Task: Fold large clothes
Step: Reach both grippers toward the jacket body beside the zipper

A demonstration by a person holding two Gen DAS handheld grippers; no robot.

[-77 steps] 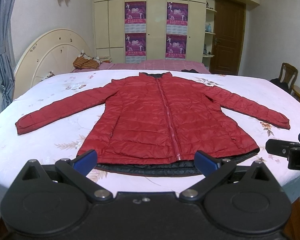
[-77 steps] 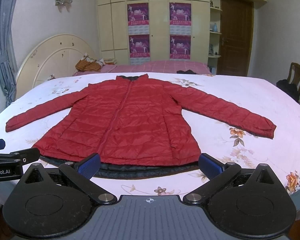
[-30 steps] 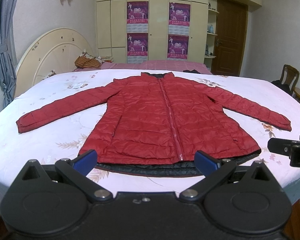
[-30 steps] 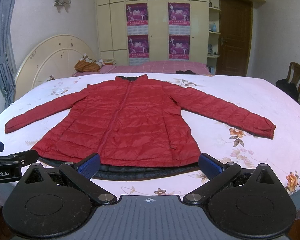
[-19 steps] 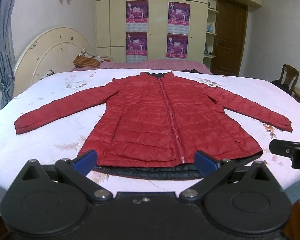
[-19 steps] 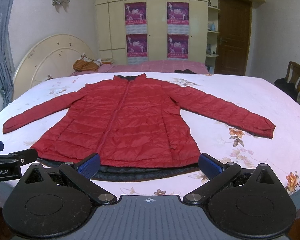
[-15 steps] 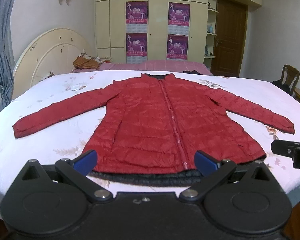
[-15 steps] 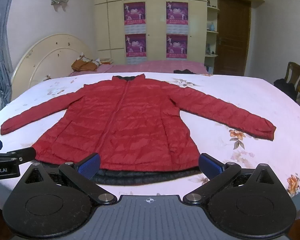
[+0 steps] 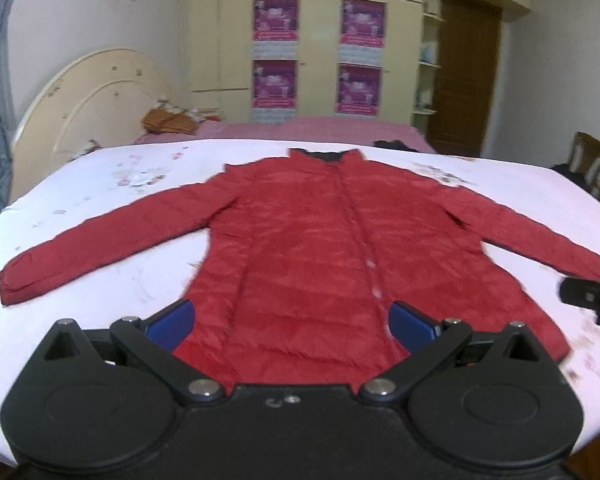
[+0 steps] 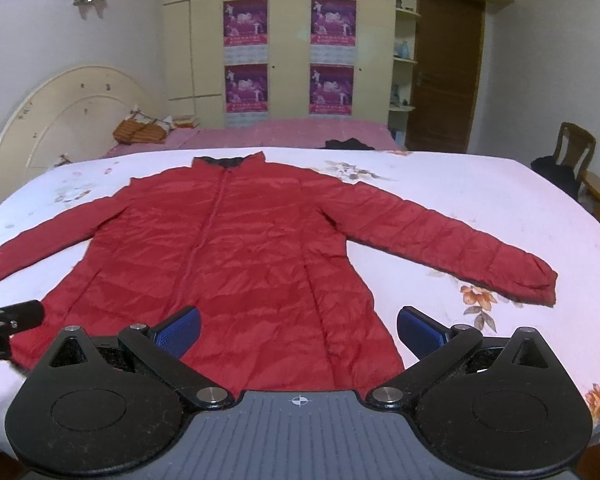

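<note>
A red quilted jacket (image 9: 316, 240) (image 10: 228, 240) lies flat and zipped on the bed, collar at the far side, both sleeves spread out to the sides. My left gripper (image 9: 290, 320) hovers open above the jacket's near hem, left of the zipper, with nothing held. Over the hem's right part my right gripper (image 10: 298, 330) is open too, blue pads wide apart. The near hem is hidden behind both gripper bodies. Each gripper's tip shows at the edge of the other's view.
The bed sheet (image 10: 480, 200) is white with flower prints. A second pink bed (image 10: 300, 130) with a dark garment and an orange bundle lies behind, before cupboards with posters. A wooden chair (image 10: 572, 148) stands at the right near a brown door.
Both grippers have moved forward and up over the bed; the jacket's hem, visible in front of them before, now lies under them. Jaws stay open.
</note>
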